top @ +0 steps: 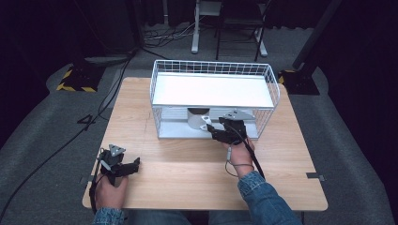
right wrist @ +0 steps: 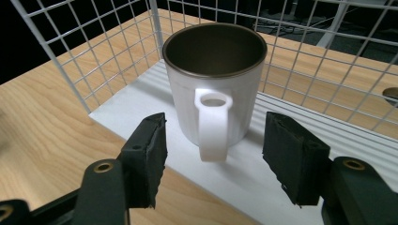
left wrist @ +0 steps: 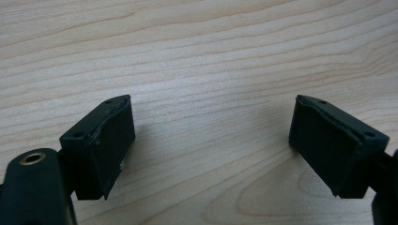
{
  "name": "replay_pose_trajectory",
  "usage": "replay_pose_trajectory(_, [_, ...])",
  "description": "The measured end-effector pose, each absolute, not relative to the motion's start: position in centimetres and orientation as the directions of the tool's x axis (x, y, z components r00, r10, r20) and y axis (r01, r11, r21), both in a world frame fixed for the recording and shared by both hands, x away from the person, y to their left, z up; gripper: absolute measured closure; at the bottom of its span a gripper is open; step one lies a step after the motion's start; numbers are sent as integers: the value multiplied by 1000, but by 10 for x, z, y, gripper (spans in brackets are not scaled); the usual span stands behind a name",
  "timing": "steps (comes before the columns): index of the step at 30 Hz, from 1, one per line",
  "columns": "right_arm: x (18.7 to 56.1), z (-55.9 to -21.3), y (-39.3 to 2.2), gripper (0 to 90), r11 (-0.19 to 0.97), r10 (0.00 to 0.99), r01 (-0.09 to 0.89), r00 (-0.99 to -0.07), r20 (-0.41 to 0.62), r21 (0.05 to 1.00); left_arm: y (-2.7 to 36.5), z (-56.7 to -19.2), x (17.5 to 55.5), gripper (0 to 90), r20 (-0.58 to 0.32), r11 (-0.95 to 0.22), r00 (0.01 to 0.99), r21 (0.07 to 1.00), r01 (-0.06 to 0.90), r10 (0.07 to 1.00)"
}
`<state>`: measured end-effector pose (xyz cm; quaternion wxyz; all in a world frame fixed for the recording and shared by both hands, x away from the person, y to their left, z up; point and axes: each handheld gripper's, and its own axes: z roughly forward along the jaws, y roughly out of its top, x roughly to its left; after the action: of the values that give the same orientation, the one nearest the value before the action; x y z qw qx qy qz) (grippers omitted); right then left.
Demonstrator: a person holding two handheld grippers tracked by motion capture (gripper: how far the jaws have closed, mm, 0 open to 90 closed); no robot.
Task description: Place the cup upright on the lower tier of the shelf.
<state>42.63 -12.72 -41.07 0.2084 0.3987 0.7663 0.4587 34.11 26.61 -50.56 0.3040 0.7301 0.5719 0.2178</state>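
**White mug on the lower shelf of a wire rack, right hand-held gripper at its handle**

A white mug (right wrist: pixel 213 89) with a dark inside stands upright on the white lower shelf (right wrist: pixel 281 154) of a white wire rack (top: pixel 213 68), near that shelf's front edge. In the high view the mug (top: pixel 197 117) sits under the rack's upper shelf (top: pixel 211 90), roughly at the middle of the rack's width. Its handle (right wrist: pixel 213 124) points out of the rack toward the person.

The right hand-held gripper (right wrist: pixel 213 161) is released: its 2 black jaws stand wide apart, 1 on each side of the handle, and neither pad touches the mug. The handle lies between the jaws and slightly ahead of them. In the high view the right hand-held gripper (top: pixel 220 130) reaches into the rack's open front at the lower shelf, held by the right hand (top: pixel 240 157), whose sleeve is blue denim.

The rack stands on the far half of a light wooden bench (top: pixel 187 183), and wire mesh closes its sides and back.

The left hand-held gripper (left wrist: pixel 211 140) is also released, its 2 jaws spread wide over bare wood grain with nothing between them. In the high view the left hand-held gripper (top: pixel 133 165) lies low over the bench near its front left corner, well apart from the rack, held by the left hand (top: pixel 112 187).
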Motion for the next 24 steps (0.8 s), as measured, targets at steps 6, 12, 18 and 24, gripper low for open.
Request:
replay_pose_trajectory(6, [411, -402, -146, 374, 297, 788, 404, -615, 16, 865, 266, -506, 341, 150, -30, -161, 251, 693, 703, 968])
replay_pose_trajectory(12, [401, -397, -163, 305, 296, 775, 417, -631, 40, 859, 266, -506, 341, 150, -30, -161, 251, 693, 703, 968])
replay_pose_trajectory(18, [386, -398, -190, 196, 289, 774, 445, -629, 67, 847, 266, -506, 341, 150, -29, -161, 251, 693, 703, 968])
replay_pose_trajectory(24, [378, -401, -210, 151, 310, 783, 454, -621, 47, 835, 266, -506, 341, 150, -29, -163, 253, 693, 702, 967])
